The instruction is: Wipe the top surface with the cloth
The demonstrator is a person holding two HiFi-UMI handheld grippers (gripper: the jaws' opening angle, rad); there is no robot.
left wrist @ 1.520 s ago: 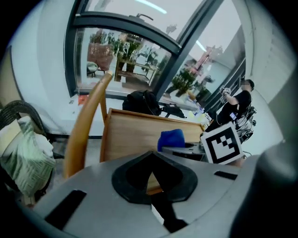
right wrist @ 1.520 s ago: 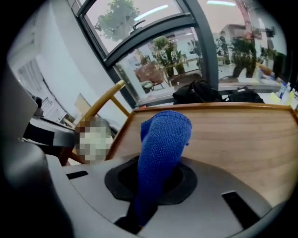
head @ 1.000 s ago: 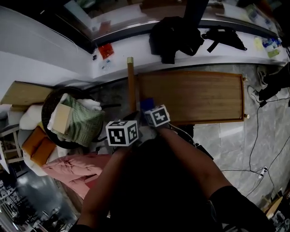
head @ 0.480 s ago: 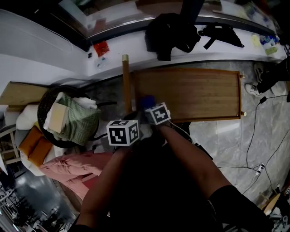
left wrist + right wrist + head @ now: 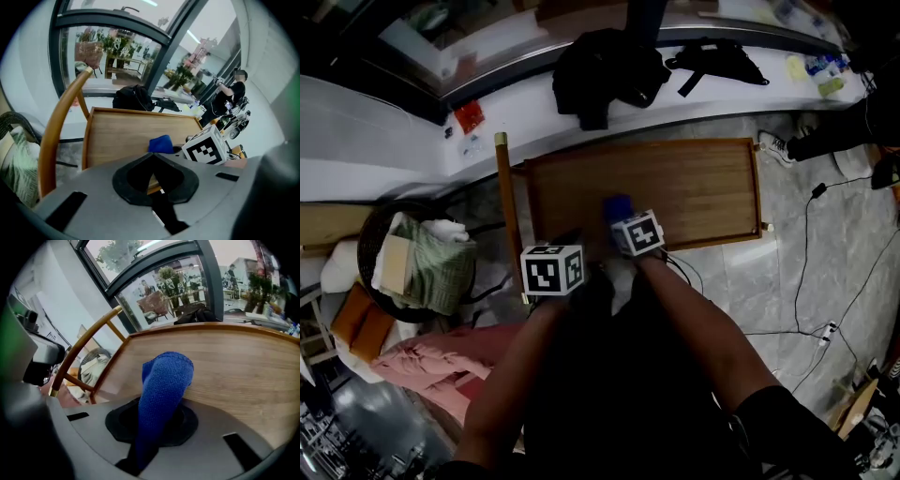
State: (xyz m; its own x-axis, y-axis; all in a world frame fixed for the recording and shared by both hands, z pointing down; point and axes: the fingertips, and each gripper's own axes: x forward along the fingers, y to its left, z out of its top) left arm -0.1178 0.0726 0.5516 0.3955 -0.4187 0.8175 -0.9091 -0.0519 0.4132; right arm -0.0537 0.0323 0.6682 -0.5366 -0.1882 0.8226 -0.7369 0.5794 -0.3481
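Blue cloth (image 5: pixel 165 380): the right gripper (image 5: pixel 154 430) is pinching it between its jaws, and the free end is bulging forward over the wooden top (image 5: pixel 234 366). Whether that end is touching the wood cannot be told.

In the head view the cloth (image 5: pixel 618 205) is sitting at about 7 o'clock on the top (image 5: pixel 694 183), close to the near rim. The gripper's marker cube and the person's forearm are covering the jaws themselves.

Left gripper (image 5: pixel 153 180): it is hanging by the top's 7 o'clock corner, at 8 o'clock of the right one. Its jaws are pressing together but for a hairline slit, with nothing between them.

A curved wooden chair rail (image 5: pixel 508 216) is running along the top's 9 o'clock end. Farther out at 9 o'clock a dark basket (image 5: pixel 364 253) is holding green fabric. Pink fabric (image 5: pixel 422 361) is lying at 8 o'clock, partly hidden by the arm.

Black bags (image 5: pixel 600 70) are resting on the white ledge (image 5: pixel 703 98) at 12 o'clock. Cables (image 5: pixel 806 309) are trailing at 4 o'clock, cut off by the frame.
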